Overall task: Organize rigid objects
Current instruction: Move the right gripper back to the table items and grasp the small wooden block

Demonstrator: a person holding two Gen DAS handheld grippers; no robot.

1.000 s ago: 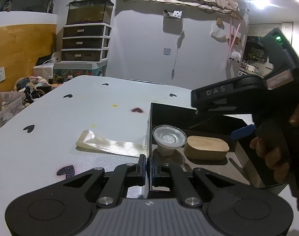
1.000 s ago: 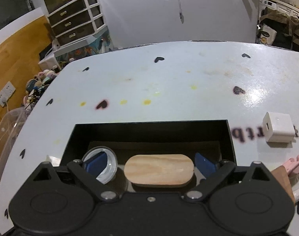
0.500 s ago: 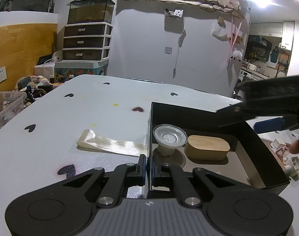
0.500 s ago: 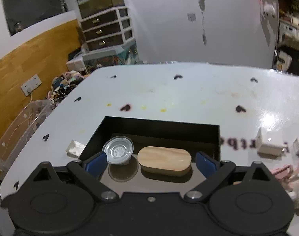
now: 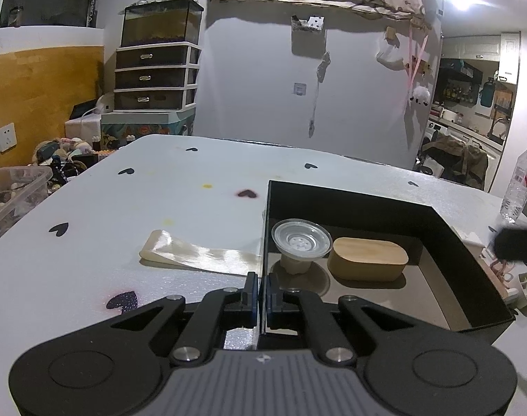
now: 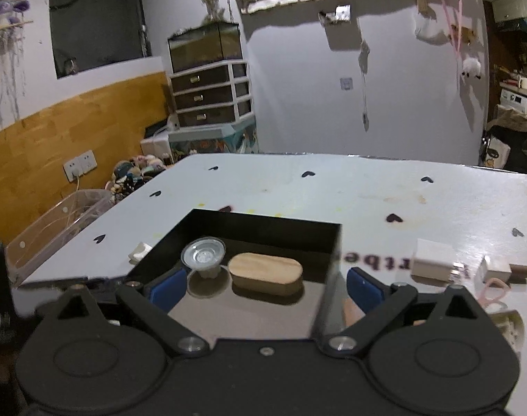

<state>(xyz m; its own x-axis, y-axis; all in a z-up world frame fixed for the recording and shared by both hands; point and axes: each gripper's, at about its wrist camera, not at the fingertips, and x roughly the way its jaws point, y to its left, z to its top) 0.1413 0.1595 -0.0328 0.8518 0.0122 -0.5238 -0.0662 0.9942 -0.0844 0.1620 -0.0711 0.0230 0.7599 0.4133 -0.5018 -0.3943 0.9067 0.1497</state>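
White counter [image 5: 201, 208] with black heart marks. Black open box [image 5: 367, 201] rests on it, ahead of the left jaws; glossy cream strip [image 5: 197, 251] just left of them. White adapter [image 6: 433, 260] lies ahead-right of the right jaws.

One black box [image 6: 263, 223], one wooden oval case [image 6: 265, 274], one clear suction cup [image 6: 203, 256], two white adapters [image 6: 433, 264], one water bottle [image 5: 520, 182]

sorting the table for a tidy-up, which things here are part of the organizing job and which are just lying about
Part of the job:
- black open box, wall pinched by the shut left gripper
- oval wooden case and clear round suction cup, inside the box
- white square charger, on the table

Lying about:
- clear plastic water bottle
- clear storage bin
- white drawer unit
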